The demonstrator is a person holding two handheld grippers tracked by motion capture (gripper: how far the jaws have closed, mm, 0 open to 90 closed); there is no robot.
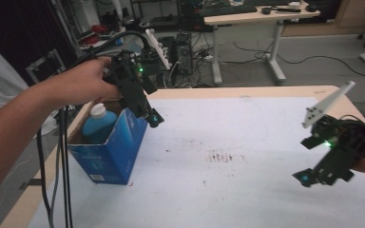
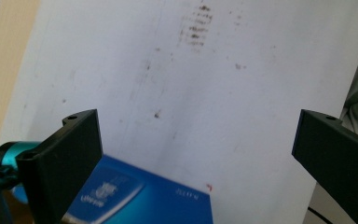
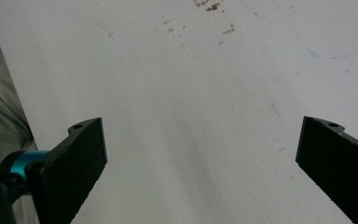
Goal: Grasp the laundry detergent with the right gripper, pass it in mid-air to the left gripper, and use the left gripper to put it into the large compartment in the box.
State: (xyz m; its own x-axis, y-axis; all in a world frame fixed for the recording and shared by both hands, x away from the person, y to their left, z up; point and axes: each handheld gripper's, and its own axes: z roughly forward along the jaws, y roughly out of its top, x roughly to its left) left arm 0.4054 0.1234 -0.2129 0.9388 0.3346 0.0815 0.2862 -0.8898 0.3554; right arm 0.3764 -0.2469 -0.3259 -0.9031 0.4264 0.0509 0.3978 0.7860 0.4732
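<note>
Bottle [image 1: 98,124] in place, upright in the open blue box [image 1: 114,152] at the table's [image 1: 266,92] left edge, we judge our step now is drawing the left gripper [image 1: 153,118] clear. Its jaws stand wide apart with nothing between them, just above the box's right wall; the right gripper [image 1: 313,176], jaws also spread and empty, hangs well apart over the white mat [image 1: 247,156]. We should pull away level and avoid clipping the wall. The bottle's long axis runs vertical, white cap [image 1: 98,110] pointing up.
</note>
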